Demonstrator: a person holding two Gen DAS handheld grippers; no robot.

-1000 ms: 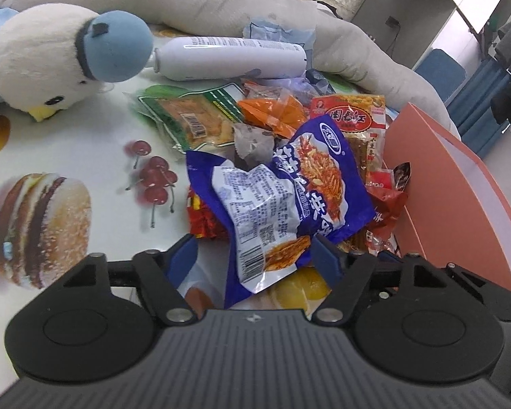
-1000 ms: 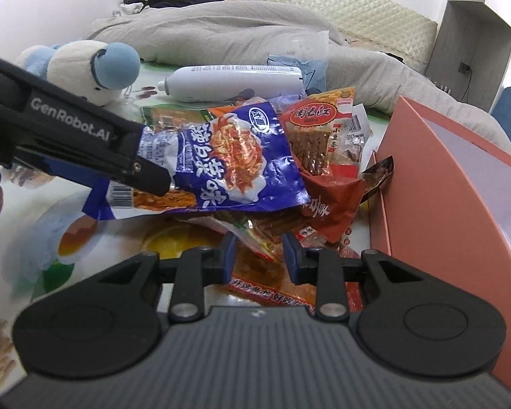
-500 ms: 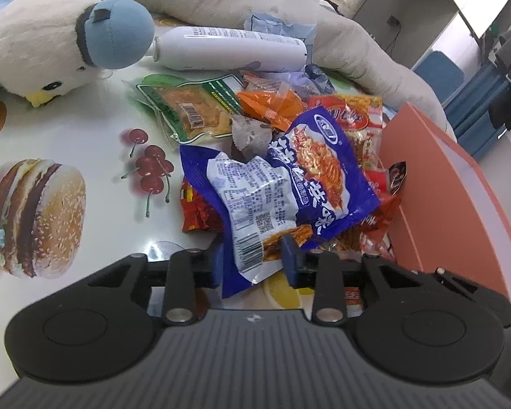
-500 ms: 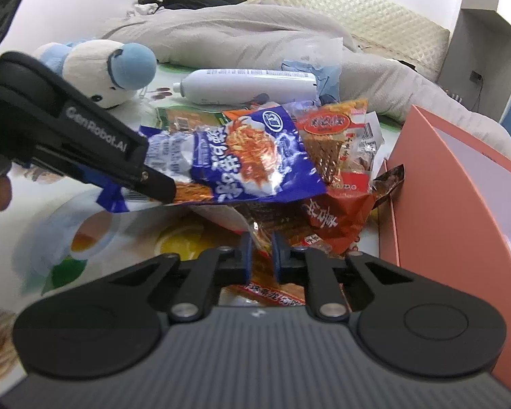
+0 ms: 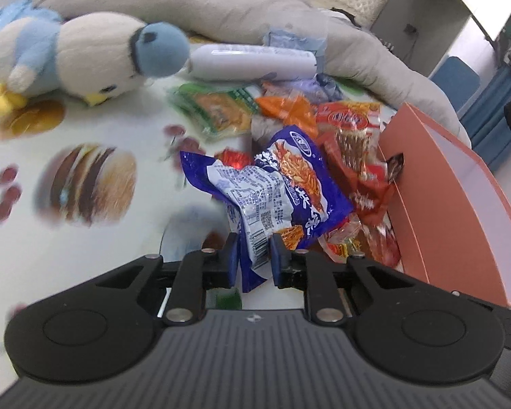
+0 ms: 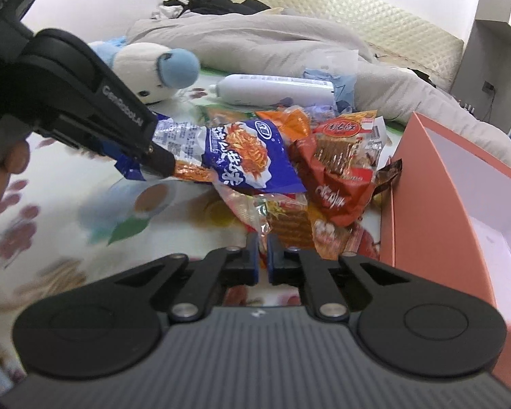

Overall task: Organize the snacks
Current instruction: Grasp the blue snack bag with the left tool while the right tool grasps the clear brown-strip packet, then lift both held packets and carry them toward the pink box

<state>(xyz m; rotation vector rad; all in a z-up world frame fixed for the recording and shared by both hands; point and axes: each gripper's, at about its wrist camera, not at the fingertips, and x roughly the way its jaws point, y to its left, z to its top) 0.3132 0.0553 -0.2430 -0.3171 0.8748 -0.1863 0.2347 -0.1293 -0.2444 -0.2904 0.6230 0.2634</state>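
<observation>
A blue snack bag hangs over a pile of snack packets, and its white lower edge sits between the closing jaws of my left gripper, whose pads press on it. In the right wrist view the same bag juts from the left gripper. My right gripper is shut on the edge of a clear-wrapped packet of brown wafers at the near side of the pile. A red packet lies beside it. To the right stands an open salmon-pink box, which is also in the left wrist view.
A plush bird and a white bottle lie behind the pile on a food-print cloth. A grey blanket is heaped further back. Green and orange packets sit at the pile's far side. A hand holds the left gripper.
Both grippers have closed, the left on the blue bag and the right on the clear packet. Both have drawn back and up a little, and the blue bag rises off the pile.
</observation>
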